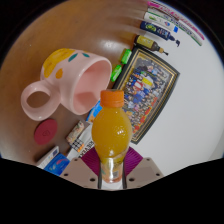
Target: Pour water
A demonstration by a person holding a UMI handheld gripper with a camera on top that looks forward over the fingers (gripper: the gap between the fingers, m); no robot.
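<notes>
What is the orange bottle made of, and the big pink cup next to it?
The bottle, gripped between the gripper fingers, looks like clear, shiny plastic: the orange liquid shows through its wall, and light glints on it. Its orange cap seems solid plastic. The pink cup looks like glazed ceramic, thick-walled and smooth with painted spots, though it might be hard plastic.

No wording can be made out — the print on the framed picture (150, 88) and the markers (168, 24) is too small.
</notes>
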